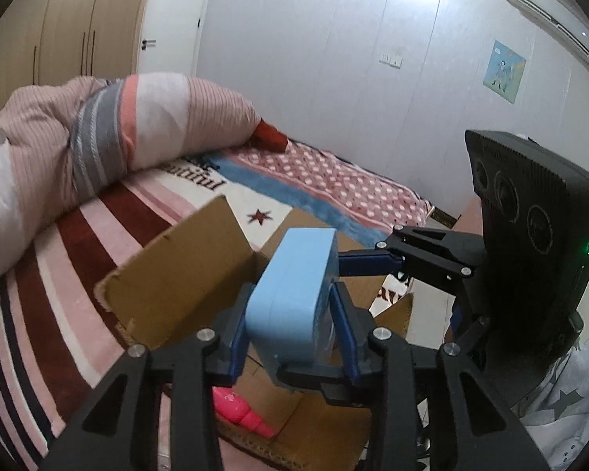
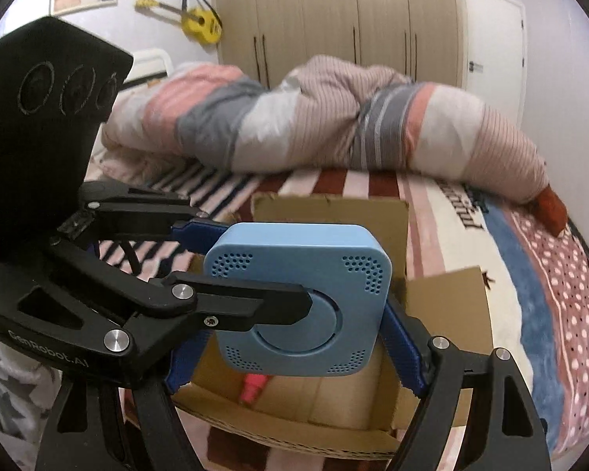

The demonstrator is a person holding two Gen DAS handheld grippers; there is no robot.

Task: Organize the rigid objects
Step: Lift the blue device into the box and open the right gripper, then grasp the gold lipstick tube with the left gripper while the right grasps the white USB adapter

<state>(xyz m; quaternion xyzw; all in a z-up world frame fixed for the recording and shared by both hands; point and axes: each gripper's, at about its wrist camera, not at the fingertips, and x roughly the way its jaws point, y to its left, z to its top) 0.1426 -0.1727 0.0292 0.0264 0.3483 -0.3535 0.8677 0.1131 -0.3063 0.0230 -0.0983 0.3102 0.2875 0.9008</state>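
Note:
A light blue square box (image 1: 290, 294) with rounded corners and vent holes is held above an open cardboard box (image 1: 184, 274) on the bed. My left gripper (image 1: 290, 325) is shut on its flat faces. In the right wrist view the blue box (image 2: 326, 271) shows its face, with the left gripper's black finger across it. My right gripper (image 2: 290, 337) has a blue finger on each side of the blue box's edges and looks closed on it. A pink object (image 2: 253, 386) lies in the cardboard box (image 2: 333, 219); it also shows in the left wrist view (image 1: 241, 410).
The striped bed cover (image 1: 59, 294) lies under the cardboard box. A rolled quilt (image 2: 333, 117) lies along the far side of the bed. A red item (image 1: 271, 137) sits by the quilt's end. Wardrobes (image 2: 333, 11) and a door stand behind.

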